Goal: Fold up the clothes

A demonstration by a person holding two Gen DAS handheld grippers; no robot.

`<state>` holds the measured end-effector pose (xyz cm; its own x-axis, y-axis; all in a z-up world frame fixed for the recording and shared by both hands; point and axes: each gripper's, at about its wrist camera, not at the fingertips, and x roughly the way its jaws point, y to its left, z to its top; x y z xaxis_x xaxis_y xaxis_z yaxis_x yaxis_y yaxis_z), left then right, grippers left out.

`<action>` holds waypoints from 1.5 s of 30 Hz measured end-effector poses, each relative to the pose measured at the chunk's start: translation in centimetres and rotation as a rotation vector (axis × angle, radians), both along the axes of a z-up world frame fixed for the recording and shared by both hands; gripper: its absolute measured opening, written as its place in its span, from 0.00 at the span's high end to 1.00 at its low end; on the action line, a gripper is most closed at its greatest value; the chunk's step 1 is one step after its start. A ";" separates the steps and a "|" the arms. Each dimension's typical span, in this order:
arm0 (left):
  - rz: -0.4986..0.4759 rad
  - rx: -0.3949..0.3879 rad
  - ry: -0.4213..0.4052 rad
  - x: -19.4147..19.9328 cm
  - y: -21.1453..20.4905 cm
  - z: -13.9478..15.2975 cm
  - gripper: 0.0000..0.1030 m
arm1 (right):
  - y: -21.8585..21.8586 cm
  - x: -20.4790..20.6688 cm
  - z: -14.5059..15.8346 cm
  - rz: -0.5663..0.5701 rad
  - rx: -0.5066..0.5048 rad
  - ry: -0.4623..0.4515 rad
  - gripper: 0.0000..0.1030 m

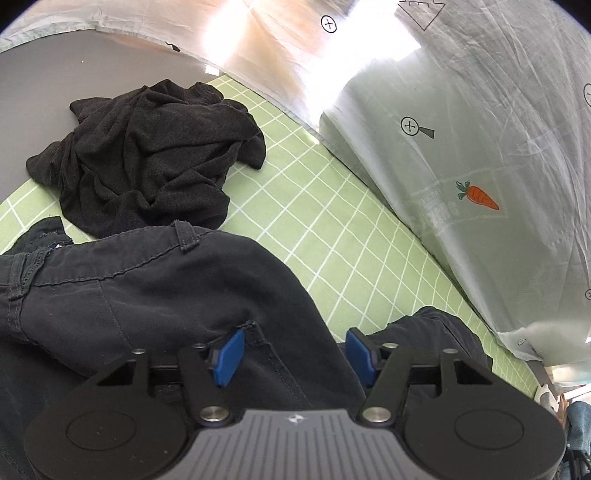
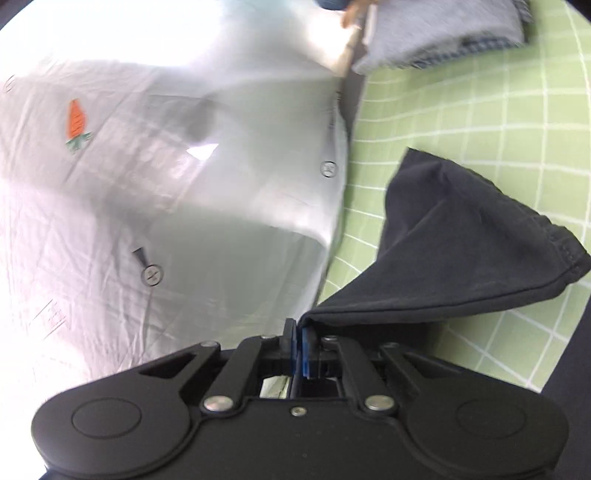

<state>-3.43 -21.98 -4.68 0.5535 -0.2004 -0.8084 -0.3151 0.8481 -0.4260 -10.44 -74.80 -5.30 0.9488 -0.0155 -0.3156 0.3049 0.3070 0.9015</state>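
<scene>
Pinching a hem edge of the dark navy cotton trousers, right gripper with fingers pressed together; lift steadily, keeping the hem taut.

Left gripper spread astride the waist on the green gridded sheet; pinch before pulling.

Left view only: crumpled black shirt. Right view only: folded grey stack.

Backlit glare blows out the white sheet; right view motion-blurred, both bent at fisheye edges.
</scene>
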 end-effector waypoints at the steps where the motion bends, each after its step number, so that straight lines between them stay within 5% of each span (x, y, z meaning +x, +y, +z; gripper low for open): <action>1: 0.009 0.007 0.003 -0.3 0.3 -0.1 0.70 | 0.0 -0.7 1.2 0.009 -0.033 -0.016 0.97; 2: 0.015 0.003 0.008 -0.5 0.6 -0.2 0.93 | -0.1 -1.5 2.4 0.018 -0.065 -0.031 0.97; 3: 0.019 -0.016 0.013 -0.8 1.1 -0.4 1.00 | -0.1 -2.3 3.6 0.026 -0.097 -0.047 0.97; 6: 0.026 -0.085 0.002 -1.8 2.2 -0.5 1.00 | -1.0 -4.5 6.6 0.010 -0.165 -0.106 0.97; 11: -0.011 -0.031 -0.002 -2.8 1.8 0.1 1.00 | -0.8 -7.7 13.5 -0.033 -0.344 -0.239 0.97; 16: -0.006 -0.040 0.016 -3.0 2.0 -0.4 1.00 | -0.6 -6.1 19.1 -0.017 -0.524 -0.331 0.97; 18: -0.001 -0.023 0.019 -3.1 2.0 -0.5 1.00 | -0.8 -3.5 19.5 -0.015 -0.572 -0.283 0.97; 20: 0.011 -0.015 0.018 -3.2 2.3 -0.5 1.00 | -1.7 0.4 18.4 0.011 -0.586 -0.201 0.97; 24: 0.024 0.014 0.002 -3.5 2.8 -0.1 0.87 | -3.1 7.3 13.2 0.105 -0.535 0.203 0.83; 25: 0.027 0.027 -0.003 -3.5 2.9 0.0 0.85 | -2.9 7.4 11.7 0.123 -0.513 0.234 0.79; 26: 0.026 0.043 -0.005 -3.5 2.9 0.1 0.84 | -2.2 7.1 10.7 0.144 -0.507 0.242 0.73; 27: 0.014 0.053 -0.010 -3.4 2.7 0.2 0.84 | -1.5 6.8 9.8 0.166 -0.504 0.248 0.51; 28: -0.012 0.059 -0.016 -3.2 2.5 0.3 0.84 | -0.8 6.5 8.9 0.188 -0.501 0.253 0.42; 31: -0.094 0.055 -0.033 -2.6 1.2 0.8 0.79 | 1.1 5.0 6.6 0.239 -0.515 0.288 0.43; 37: -0.195 0.016 -0.053 -1.3 -3.4 1.5 0.53 | 1.0 0.9 1.7 0.179 -0.304 0.378 0.42; 41: -0.280 0.021 -0.064 -1.2 -6.6 1.3 0.40 | 1.0 -1.8 -0.1 0.165 -0.261 0.411 0.33; 45: -0.296 0.000 -0.041 -1.0 -8.2 1.0 0.37 | 0.5 -4.0 -2.0 0.117 -0.187 0.429 0.33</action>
